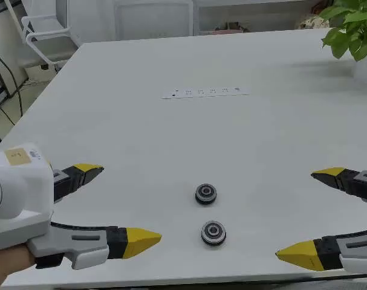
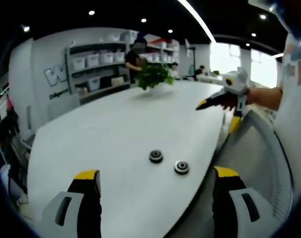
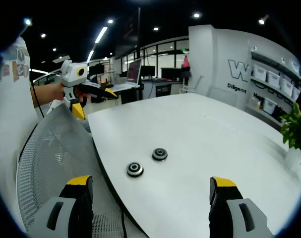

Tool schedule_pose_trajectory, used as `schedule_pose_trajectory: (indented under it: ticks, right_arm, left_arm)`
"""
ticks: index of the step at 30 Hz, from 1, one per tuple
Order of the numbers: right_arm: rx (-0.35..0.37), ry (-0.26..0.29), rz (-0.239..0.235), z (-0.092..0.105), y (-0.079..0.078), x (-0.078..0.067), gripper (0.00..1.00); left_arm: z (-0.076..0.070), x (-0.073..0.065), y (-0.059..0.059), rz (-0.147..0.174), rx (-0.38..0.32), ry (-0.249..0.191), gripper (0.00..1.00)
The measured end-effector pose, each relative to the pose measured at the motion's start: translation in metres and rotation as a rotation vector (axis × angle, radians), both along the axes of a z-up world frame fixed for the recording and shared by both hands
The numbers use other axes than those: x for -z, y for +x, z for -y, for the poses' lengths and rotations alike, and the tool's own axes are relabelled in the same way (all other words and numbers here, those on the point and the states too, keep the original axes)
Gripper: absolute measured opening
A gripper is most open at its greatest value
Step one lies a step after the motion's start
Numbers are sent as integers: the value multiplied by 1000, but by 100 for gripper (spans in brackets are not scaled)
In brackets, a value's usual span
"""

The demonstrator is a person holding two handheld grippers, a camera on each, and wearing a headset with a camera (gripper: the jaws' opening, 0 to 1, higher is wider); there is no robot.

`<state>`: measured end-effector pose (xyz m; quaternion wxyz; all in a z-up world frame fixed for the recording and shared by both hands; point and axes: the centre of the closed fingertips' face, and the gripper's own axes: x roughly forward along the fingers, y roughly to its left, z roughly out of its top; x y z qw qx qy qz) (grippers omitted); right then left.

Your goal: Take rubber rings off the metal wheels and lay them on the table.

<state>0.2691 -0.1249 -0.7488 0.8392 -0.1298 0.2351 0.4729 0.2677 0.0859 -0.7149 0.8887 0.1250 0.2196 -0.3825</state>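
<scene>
— While we hold both claws low over the wide white bench (image 1: 231,133), where do the wheels sit?
— We see two small round metal wheels, each wearing its black rubber ring. The farther wheel (image 1: 206,193) and the nearer wheel (image 1: 213,232) lie close together but apart, near the bench's front edge, between our claws.
— And the claws?
— Our left claw (image 1: 130,203) is spread wide and empty. Our right claw (image 1: 295,214) is likewise spread, gripping nothing. Neither touches a wheel.

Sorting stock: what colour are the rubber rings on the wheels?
Black; the rubber rings show best in the head view.
</scene>
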Motion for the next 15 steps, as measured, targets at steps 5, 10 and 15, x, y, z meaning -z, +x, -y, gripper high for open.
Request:
schedule_pose_trajectory:
  ticks: [5,10,15]
  right_arm:
    - [-3,0,4,-1,1,-1,98]
    - [-5,-1,5,-1,1,-2,98]
    - [-5,0,7,-1,1,-2,98]
  left_arm:
    - [-1,-1,0,3,-1,3,94]
    - [-2,-2,1,7,1,6,94]
    - [-2,-3,1,9,0,7,94]
